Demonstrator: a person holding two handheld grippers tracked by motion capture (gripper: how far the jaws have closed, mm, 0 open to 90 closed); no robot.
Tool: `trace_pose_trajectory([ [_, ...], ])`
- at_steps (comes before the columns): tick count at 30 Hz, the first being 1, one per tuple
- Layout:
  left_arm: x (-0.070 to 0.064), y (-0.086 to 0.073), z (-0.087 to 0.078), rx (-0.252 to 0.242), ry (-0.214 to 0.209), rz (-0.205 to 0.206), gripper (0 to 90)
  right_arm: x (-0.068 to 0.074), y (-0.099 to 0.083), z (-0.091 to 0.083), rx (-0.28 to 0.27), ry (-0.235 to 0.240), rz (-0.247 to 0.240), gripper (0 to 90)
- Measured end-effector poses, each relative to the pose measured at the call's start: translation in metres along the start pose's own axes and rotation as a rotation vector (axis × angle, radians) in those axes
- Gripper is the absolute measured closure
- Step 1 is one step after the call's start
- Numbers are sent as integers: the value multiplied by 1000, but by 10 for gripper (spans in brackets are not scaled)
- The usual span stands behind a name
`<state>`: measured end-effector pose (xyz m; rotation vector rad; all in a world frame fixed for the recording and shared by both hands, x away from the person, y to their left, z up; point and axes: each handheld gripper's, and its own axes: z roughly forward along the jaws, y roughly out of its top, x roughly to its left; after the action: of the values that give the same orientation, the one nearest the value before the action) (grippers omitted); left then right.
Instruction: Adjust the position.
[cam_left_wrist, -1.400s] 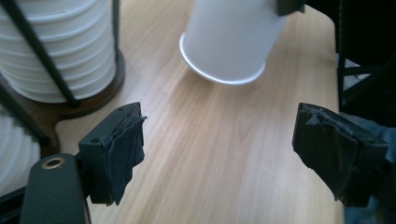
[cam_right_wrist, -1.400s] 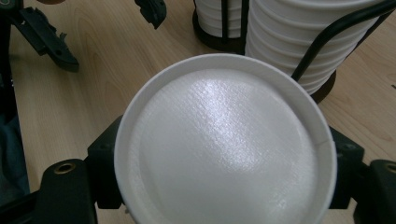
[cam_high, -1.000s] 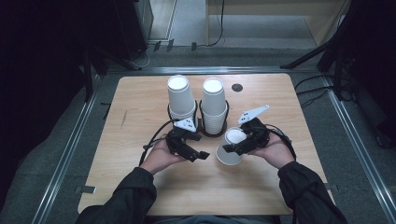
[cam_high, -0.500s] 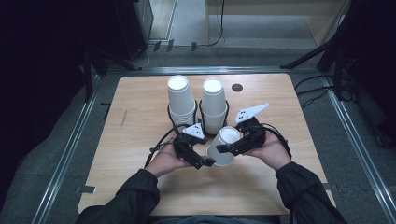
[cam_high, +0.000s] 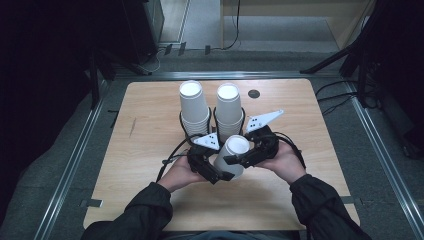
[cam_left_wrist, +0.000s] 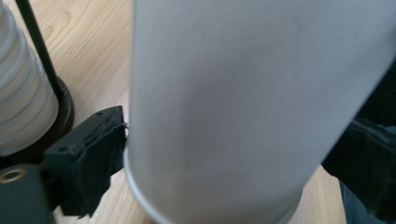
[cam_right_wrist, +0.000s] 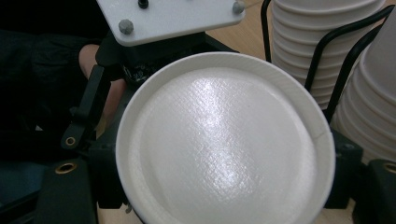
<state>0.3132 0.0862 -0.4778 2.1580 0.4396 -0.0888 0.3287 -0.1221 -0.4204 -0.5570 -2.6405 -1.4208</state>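
The left tongs (cam_high: 226, 176) have closed in beside the right tongs (cam_high: 231, 160); both now seemingly clamp the inverted cup (cam_high: 231, 156), apparently a handover.

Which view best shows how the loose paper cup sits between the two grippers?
The high view: the upturned paper cup stands tilted between the left gripper and right gripper, in front of two cup stacks. The left gripper view gives its blurred side wall; the right gripper view, its round base.

The left tongs (cam_high: 220, 172) have closed in from the side onto the paper cup (cam_high: 231, 156), which the right tongs (cam_high: 239, 159) have tipped from upright on the desk (cam_high: 150, 190) to leaning, bottom up.
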Motion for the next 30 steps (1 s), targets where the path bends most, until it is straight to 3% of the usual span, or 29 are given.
trace_pose_trajectory([
  [3, -2, 0, 1, -1, 0, 10, 24, 1, 1, 0, -8, 10, 3, 237],
  [4, -5, 0, 1, -7, 43, 32, 36, 1, 2, -2, -30, 26, 13, 237],
  [8, -5, 2, -4, -38, 44, 33, 126, 0, 2, -5, -52, 25, 18, 237],
  [15, -7, 6, -13, -64, 48, 53, 181, -2, 2, -12, -92, 53, 39, 227],
  [17, -5, 8, -15, -51, 17, 42, 183, -2, 2, -15, -104, 59, 26, 200],
  [19, -3, 8, -16, -35, 13, 37, 189, -1, 1, -16, -92, 35, 9, 158],
  [23, 1, 9, -21, -11, 26, 21, 195, -3, -2, -19, -79, 22, 5, 158],
  [24, 3, 9, -23, 3, 8, 17, 194, -4, -3, -20, -72, 16, -3, 158],
  [27, 6, 8, -27, 43, 21, 11, 191, -5, -7, -20, -48, 14, -35, 158],
  [28, 7, 8, -29, 51, 43, 16, 190, -6, -9, -20, -38, 15, -42, 158],
  [30, 8, 7, -31, 57, 32, 4, 190, -6, -10, -19, -31, 4, -50, 158],
])
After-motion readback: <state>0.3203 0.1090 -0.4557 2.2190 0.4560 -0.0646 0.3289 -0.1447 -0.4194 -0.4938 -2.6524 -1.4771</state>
